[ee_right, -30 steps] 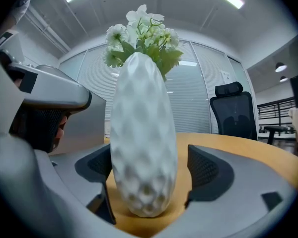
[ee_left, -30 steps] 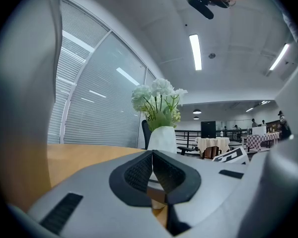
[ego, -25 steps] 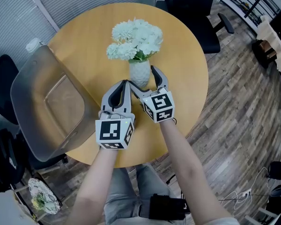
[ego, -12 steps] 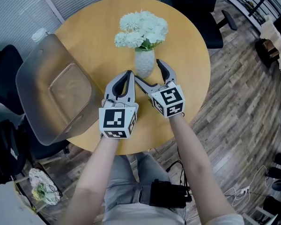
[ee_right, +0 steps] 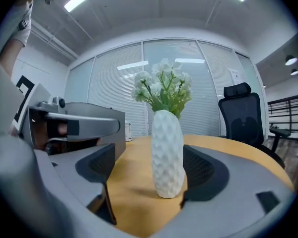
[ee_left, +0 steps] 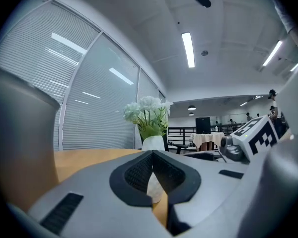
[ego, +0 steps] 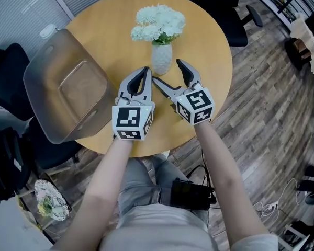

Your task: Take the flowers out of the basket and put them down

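Loosely between open right tongs, flowers

Dimpled matt white vase; smooth wooden table

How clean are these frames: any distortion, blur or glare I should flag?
Head view: even light, sharp, mild bending at the edges, no harsh glare on the table. Left gripper view: heavy fisheye, dark corners, ceiling lights blown out. Right gripper view: same fisheye; vase sharp, blinds behind it bright.
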### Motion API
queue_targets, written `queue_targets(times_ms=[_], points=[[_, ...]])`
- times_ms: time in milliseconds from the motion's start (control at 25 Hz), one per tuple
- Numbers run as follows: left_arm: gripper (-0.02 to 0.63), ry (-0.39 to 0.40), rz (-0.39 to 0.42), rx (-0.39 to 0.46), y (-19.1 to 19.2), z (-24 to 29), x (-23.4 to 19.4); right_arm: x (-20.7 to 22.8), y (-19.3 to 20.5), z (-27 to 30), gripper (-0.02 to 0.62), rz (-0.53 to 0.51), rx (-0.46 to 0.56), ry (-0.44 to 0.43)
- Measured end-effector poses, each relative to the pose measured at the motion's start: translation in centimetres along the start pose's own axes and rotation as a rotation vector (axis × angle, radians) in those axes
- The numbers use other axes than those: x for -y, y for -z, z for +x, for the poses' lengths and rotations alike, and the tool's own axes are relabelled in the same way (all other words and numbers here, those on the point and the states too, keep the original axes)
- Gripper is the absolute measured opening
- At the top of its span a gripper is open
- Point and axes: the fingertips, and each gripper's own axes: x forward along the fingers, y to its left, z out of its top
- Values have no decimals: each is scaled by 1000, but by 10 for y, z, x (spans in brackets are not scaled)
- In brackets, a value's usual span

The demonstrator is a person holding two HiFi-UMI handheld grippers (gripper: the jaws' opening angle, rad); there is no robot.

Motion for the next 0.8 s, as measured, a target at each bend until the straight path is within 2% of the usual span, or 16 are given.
queue_targets(times_ms=[400,520,560,640,800], points=[[5,26,-59,-6,-10,-13,9,-9,-42,-28,437,28,75,-43],[5,34,-61,-16,-11,-14,14,-12,-53,-35,414,23,99,-37],[5,37,-57,-16,-12,-14,16,-12,-57,-38,385,18,106,-26],[5,45,-48,-10,-18,-15,20,-11,-65,-43,229,3,118,-3],[5,32,-37,6,-33,-17,19,-17,-79,-52,174,-25,124,-12]])
